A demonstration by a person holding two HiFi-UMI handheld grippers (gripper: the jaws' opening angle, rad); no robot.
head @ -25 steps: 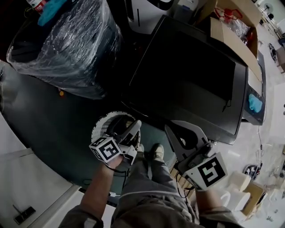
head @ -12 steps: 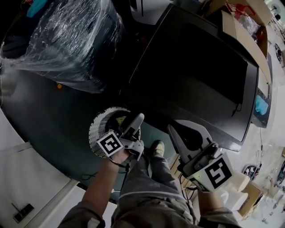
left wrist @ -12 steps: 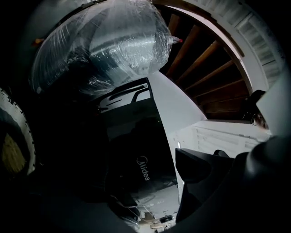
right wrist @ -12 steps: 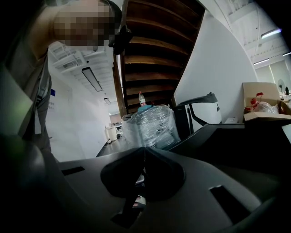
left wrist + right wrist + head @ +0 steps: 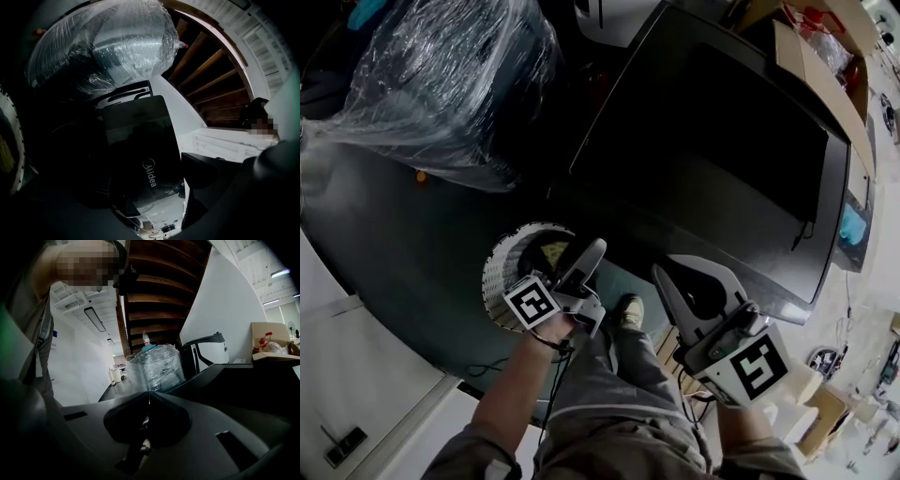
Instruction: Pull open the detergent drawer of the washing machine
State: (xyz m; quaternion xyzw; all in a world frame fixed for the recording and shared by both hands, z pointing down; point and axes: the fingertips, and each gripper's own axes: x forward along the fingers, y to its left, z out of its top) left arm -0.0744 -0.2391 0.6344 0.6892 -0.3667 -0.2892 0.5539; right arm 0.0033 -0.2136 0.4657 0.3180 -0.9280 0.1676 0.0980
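Note:
The black washing machine (image 5: 703, 159) fills the upper right of the head view, and I cannot pick out its detergent drawer. In the left gripper view its dark panel with a white logo (image 5: 149, 172) lies ahead. My left gripper (image 5: 589, 255) hangs near the machine's lower left corner, short of it. Its jaws (image 5: 150, 187) stand wide open with nothing between them. My right gripper (image 5: 675, 267) hovers beside the machine's near edge. Its grey jaws meet at the tips (image 5: 149, 394), shut on nothing.
A big bundle wrapped in clear plastic (image 5: 441, 84) stands at the upper left. Just left of my left gripper sits a round white ribbed basket (image 5: 502, 277). Cardboard boxes (image 5: 811, 56) rest beyond the machine. The person's legs and shoe (image 5: 628, 314) are below the grippers.
Both grippers have sunk slightly towards the machine's near edge. The left gripper has rolled, so its marker cube now faces up more squarely.

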